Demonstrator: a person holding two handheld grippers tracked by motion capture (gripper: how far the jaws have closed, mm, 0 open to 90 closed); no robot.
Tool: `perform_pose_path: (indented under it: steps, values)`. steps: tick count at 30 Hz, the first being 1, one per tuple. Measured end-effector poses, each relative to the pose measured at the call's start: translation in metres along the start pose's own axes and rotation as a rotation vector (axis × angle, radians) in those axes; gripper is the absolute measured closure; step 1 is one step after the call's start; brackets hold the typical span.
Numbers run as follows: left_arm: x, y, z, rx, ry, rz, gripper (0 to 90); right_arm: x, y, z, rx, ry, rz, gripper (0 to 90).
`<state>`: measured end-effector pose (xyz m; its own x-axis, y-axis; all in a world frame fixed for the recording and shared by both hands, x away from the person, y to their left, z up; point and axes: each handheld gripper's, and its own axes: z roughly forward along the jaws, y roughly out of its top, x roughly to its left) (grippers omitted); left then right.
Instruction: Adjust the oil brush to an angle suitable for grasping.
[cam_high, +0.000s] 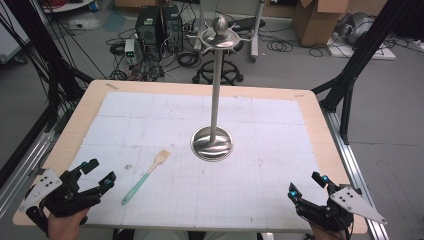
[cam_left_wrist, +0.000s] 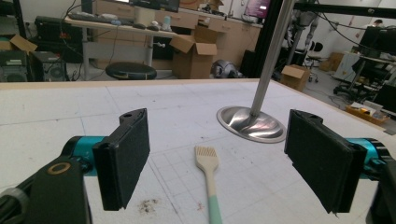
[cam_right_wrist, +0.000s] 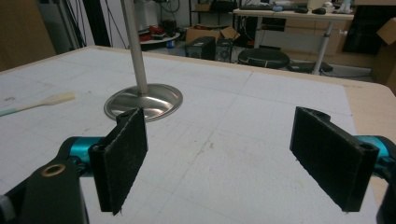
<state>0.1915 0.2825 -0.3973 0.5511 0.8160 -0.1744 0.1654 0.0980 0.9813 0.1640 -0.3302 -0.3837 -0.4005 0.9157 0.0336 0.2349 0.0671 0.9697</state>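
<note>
Landmark: metal utensil stand (cam_high: 213, 142), upright near the centre of the white gridded mat (cam_high: 260, 195).

Pastry brush (cam_high: 146, 176), cream bristle head and mint-green handle, lies flat on the mat to the left of the stand's round base and nearer the person; head end points toward the base, apart from it.

Left gripper (cam_high: 96, 173): at the near-left, beyond the brush from the stand; jaws spread wide, nothing between them.

Right gripper (cam_high: 307, 182): near-right of the stand, well apart from it; jaws released, holding nothing.
</note>
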Motion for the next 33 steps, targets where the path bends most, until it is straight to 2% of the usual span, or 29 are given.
perform_pose_path:
  steps: [4, 8, 11, 14, 15, 16, 17, 18, 19, 20, 21, 22, 23, 26, 31, 33]
  values:
    - [0.000, 0.000, 0.000, -0.003, 0.003, -0.002, 22.4, 0.000, -0.001, 0.001, 0.000, 0.002, -0.005, 17.9]
    - [0.000, 0.000, 0.005, 0.006, 0.030, -0.021, 19.4, -0.001, -0.002, 0.000, 0.004, -0.001, -0.004, 17.9]
    - [-0.002, 0.000, 0.008, 0.018, 0.024, -0.027, 18.7, -0.002, -0.002, -0.001, 0.007, -0.003, 0.004, 17.9]
    - [-0.008, 0.000, 0.012, 0.027, 0.022, -0.001, 19.2, -0.001, -0.002, -0.001, 0.007, -0.003, -0.001, 17.9]
    - [-0.014, 0.001, 0.013, 0.016, -0.003, 0.000, 21.1, 0.000, -0.002, -0.001, 0.006, -0.004, -0.004, 17.9]
    - [-0.014, 0.001, 0.013, 0.016, -0.003, 0.000, 27.5, 0.000, -0.002, -0.001, 0.006, -0.004, -0.004, 17.9]
    - [-0.015, 0.001, 0.014, 0.022, -0.046, 0.005, 27.5, 0.001, -0.002, -0.001, 0.009, -0.003, -0.003, 18.0]
    - [-0.017, 0.000, 0.016, 0.035, -0.103, 0.008, 41.7, 0.001, -0.002, -0.001, 0.009, -0.002, -0.010, 17.9]
    - [-0.019, -0.001, 0.018, 0.052, -0.130, 0.016, 59.7, 0.002, -0.001, -0.001, 0.016, 0.000, -0.015, 18.0]
    - [-0.023, -0.003, 0.022, 0.091, -0.172, 0.029, 68.6, 0.003, -0.001, -0.001, 0.012, -0.001, -0.019, 18.0]
    - [-0.026, -0.006, 0.026, 0.126, -0.192, 0.038, 73.4, 0.004, -0.001, -0.001, 0.014, -0.002, -0.019, 17.9]
    - [-0.029, -0.009, 0.031, 0.162, -0.207, 0.047, 73.4, 0.004, -0.001, -0.001, 0.014, -0.002, -0.019, 17.9]
    - [-0.032, -0.011, 0.035, 0.195, -0.217, 0.061, 81.5, 0.004, -0.001, 0.000, 0.020, -0.001, -0.022, 17.9]
    - [-0.036, -0.020, 0.047, 0.278, -0.230, 0.071, 85.4, 0.003, -0.002, 0.001, 0.024, -0.003, -0.022, 17.9]
    - [-0.039, -0.042, 0.064, 0.485, -0.221, 0.061, 88.5, 0.003, -0.002, 0.001, 0.030, 0.000, -0.018, 18.0]
    - [-0.038, -0.047, 0.066, 0.532, -0.210, 0.057, 88.6, 0.003, -0.002, 0.001, 0.029, 0.000, -0.018, 18.0]
